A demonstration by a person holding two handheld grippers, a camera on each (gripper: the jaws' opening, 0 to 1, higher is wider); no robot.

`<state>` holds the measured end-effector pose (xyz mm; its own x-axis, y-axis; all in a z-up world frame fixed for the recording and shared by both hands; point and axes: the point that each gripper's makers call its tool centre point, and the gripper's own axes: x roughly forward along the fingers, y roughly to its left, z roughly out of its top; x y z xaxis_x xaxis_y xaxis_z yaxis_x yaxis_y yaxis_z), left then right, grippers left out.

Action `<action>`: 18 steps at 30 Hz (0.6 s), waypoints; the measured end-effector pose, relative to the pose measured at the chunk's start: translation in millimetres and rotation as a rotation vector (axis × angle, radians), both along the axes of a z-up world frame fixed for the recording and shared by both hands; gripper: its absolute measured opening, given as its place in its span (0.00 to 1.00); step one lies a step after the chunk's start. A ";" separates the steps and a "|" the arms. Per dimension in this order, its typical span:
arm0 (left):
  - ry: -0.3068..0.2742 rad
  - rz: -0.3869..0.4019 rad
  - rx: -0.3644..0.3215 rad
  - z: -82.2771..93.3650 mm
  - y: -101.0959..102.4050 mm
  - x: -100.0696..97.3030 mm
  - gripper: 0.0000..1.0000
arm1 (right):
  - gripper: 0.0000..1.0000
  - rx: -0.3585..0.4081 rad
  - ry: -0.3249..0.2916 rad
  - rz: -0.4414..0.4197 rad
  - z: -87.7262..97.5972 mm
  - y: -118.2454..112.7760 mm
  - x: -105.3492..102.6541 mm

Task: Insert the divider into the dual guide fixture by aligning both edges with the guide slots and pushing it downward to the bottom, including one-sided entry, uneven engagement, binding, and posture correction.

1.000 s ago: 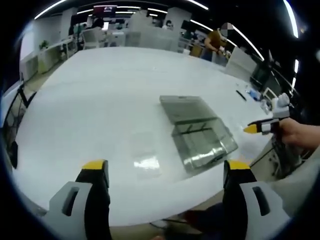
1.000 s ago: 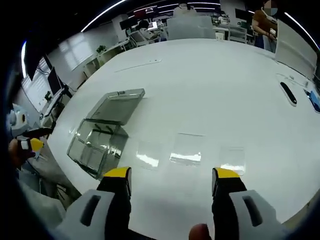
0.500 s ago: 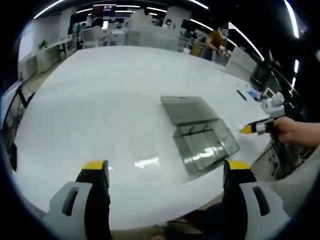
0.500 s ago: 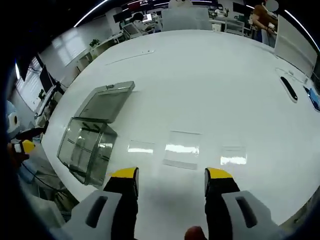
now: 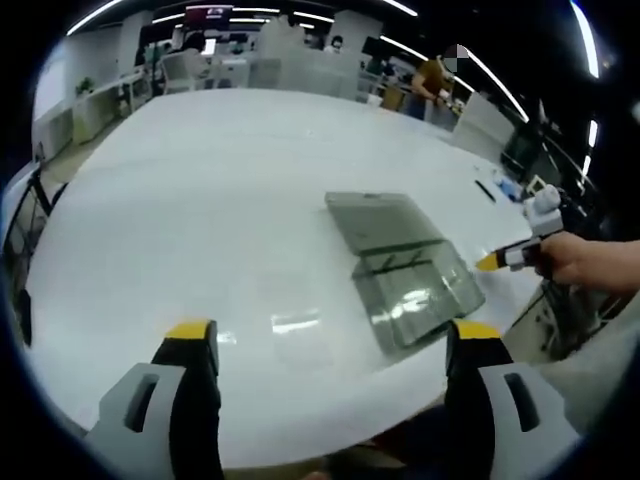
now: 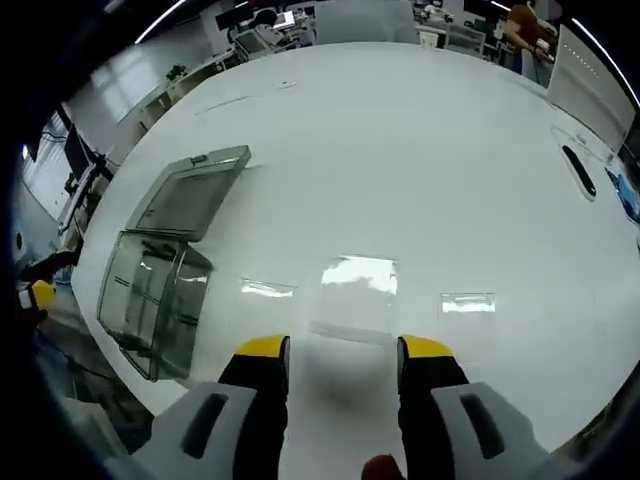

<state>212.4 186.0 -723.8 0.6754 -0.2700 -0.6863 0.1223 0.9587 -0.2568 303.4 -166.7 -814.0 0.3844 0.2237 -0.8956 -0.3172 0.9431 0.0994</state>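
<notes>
The clear plastic guide fixture point(image 5: 415, 285) point(image 6: 150, 295) stands near the white table's edge, its hinged lid point(image 5: 385, 215) point(image 6: 195, 190) lying open and flat behind it. A clear divider sheet point(image 6: 357, 298) lies flat on the table just beyond my right gripper point(image 6: 343, 350), whose jaws are open on either side of the sheet's near edge with nothing between them. My left gripper point(image 5: 333, 335) is open and empty, left of and nearer than the fixture; a faint clear sheet point(image 5: 298, 335) lies ahead of it. The right gripper point(image 5: 505, 260) also appears beyond the fixture, held by a hand point(image 5: 590, 265).
Two more faint clear sheets point(image 6: 468, 303) point(image 6: 265, 290) lie either side of the middle one. A black pen-like object point(image 6: 577, 172) and a blue item point(image 6: 628, 195) sit at the far right. The table edge point(image 6: 110, 350) runs close behind the fixture. Desks and people are far off.
The right gripper has come forward and down toward the middle clear sheet, and its jaws have narrowed somewhat. The left gripper has hardly shifted.
</notes>
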 end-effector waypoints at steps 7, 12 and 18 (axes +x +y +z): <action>0.003 -0.002 -0.005 -1.9 1.3 4.3 0.92 | 0.35 -0.036 0.018 -0.003 -3.8 -3.3 1.5; 0.002 -0.004 -0.007 -2.7 1.7 7.4 0.91 | 0.35 -0.048 0.027 -0.026 -4.3 -4.4 3.2; 0.000 -0.006 -0.010 -2.9 1.3 10.1 0.91 | 0.34 -0.089 0.038 -0.030 -6.3 -4.6 4.9</action>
<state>222.5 187.3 -726.7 0.6736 -0.2809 -0.6837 0.1279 0.9553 -0.2665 308.3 -171.4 -820.2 0.3555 0.1314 -0.9254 -0.2862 0.9578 0.0261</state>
